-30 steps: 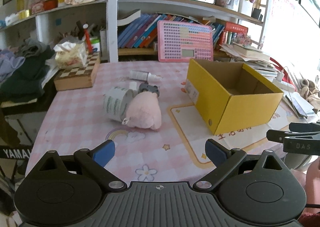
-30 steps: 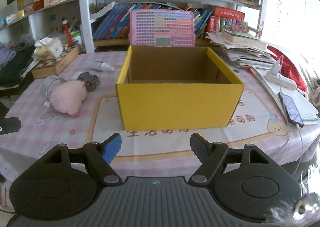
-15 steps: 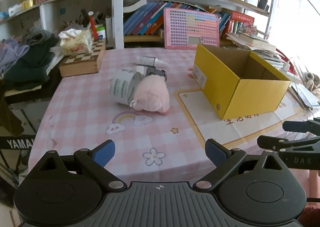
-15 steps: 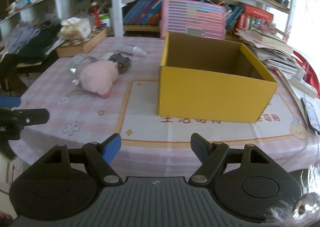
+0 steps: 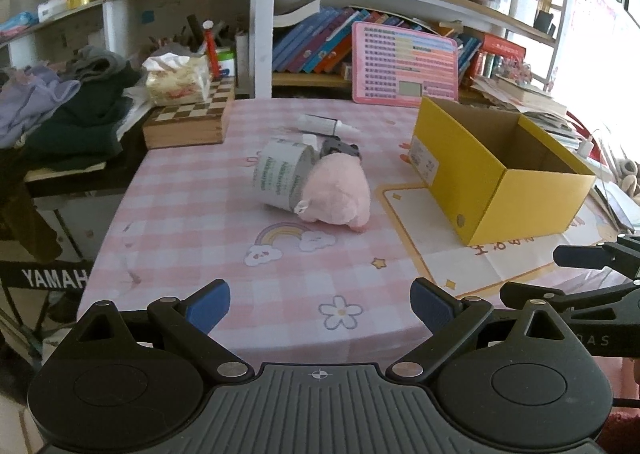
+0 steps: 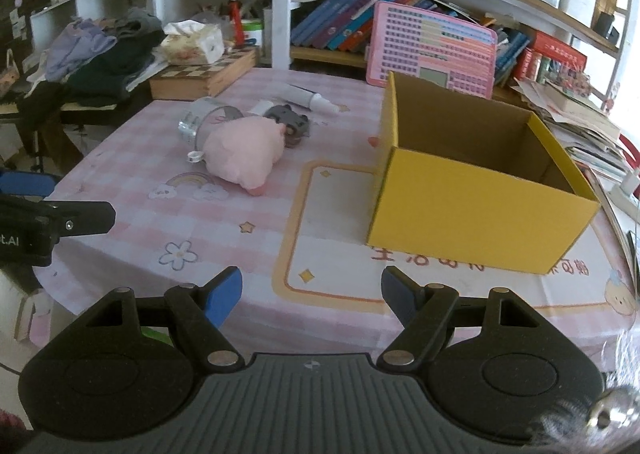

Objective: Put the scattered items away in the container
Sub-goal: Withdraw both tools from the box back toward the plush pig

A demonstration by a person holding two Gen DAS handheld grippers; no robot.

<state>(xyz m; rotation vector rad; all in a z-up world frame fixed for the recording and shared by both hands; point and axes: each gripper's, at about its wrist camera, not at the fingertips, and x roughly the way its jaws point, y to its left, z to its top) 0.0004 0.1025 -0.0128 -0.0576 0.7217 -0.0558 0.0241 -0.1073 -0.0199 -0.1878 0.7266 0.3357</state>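
A yellow cardboard box (image 5: 496, 189) (image 6: 476, 230) stands open and empty on the right of the pink checked table. Left of it a pink plush toy (image 5: 338, 193) (image 6: 242, 147) lies against a tipped clear jar (image 5: 282, 177) (image 6: 200, 121). Behind them sit a small grey toy (image 5: 340, 147) (image 6: 290, 121) and a white tube (image 5: 324, 125) (image 6: 312, 98). My left gripper (image 5: 320, 304) hangs open over the table's near edge, well short of the plush. My right gripper (image 6: 312, 292) is open too, near the front edge, with nothing between its fingers.
A chessboard box (image 5: 188, 121) with a tissue pack (image 5: 176, 79) sits at the table's back left. A pink keyboard toy (image 5: 404, 63) leans on the bookshelf behind. Clothes (image 5: 64, 109) pile at the left. Papers and books (image 6: 580, 125) crowd the right.
Both grippers have drawn back and shifted left along the table's front, so the box now sits further right in each view. The right wrist rolled. Nothing on the table moved.
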